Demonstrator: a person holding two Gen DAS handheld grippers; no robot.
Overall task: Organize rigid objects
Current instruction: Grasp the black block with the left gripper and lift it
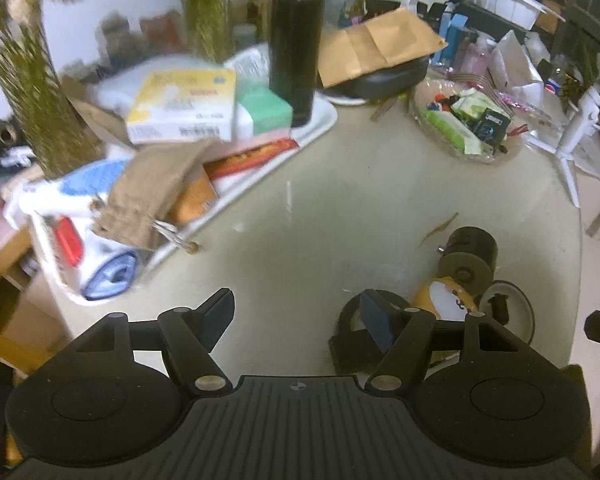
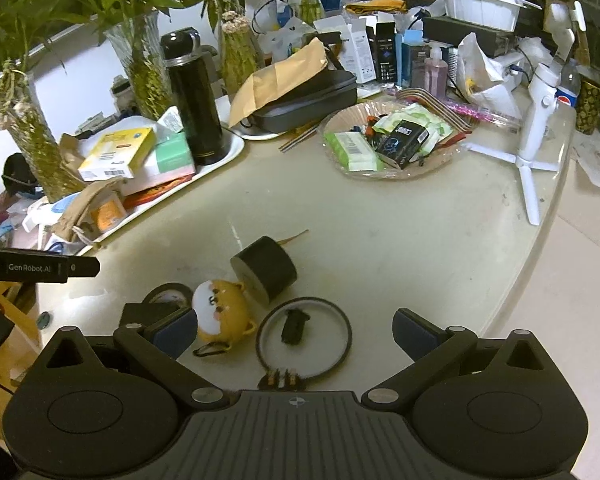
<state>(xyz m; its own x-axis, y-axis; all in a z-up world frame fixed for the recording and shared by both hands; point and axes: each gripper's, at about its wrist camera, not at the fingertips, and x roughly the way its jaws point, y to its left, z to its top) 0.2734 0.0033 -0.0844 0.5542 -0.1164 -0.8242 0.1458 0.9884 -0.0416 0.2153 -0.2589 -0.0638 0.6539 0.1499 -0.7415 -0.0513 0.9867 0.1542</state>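
Observation:
A black cylinder (image 2: pixel 265 276) lies on its side on the beige table, next to a yellow dog-face toy (image 2: pixel 222 314), a black ring with a small black part inside (image 2: pixel 304 338) and a black tape roll (image 2: pixel 168 295). My right gripper (image 2: pixel 296 330) is open and empty, its fingers astride the toy and the ring. My left gripper (image 1: pixel 296 314) is open and empty over bare table, left of the cylinder (image 1: pixel 470 256) and toy (image 1: pixel 446 300); its right finger is in front of the tape roll (image 1: pixel 352 320).
A white tray (image 2: pixel 224 160) at the left holds boxes, a burlap pouch (image 1: pixel 156 196) and a tall black flask (image 2: pixel 194 104). A plate of packets (image 2: pixel 392 140) and a white tripod stand (image 2: pixel 536 120) sit farther back. Vases and clutter line the rear. The table edge curves at the right.

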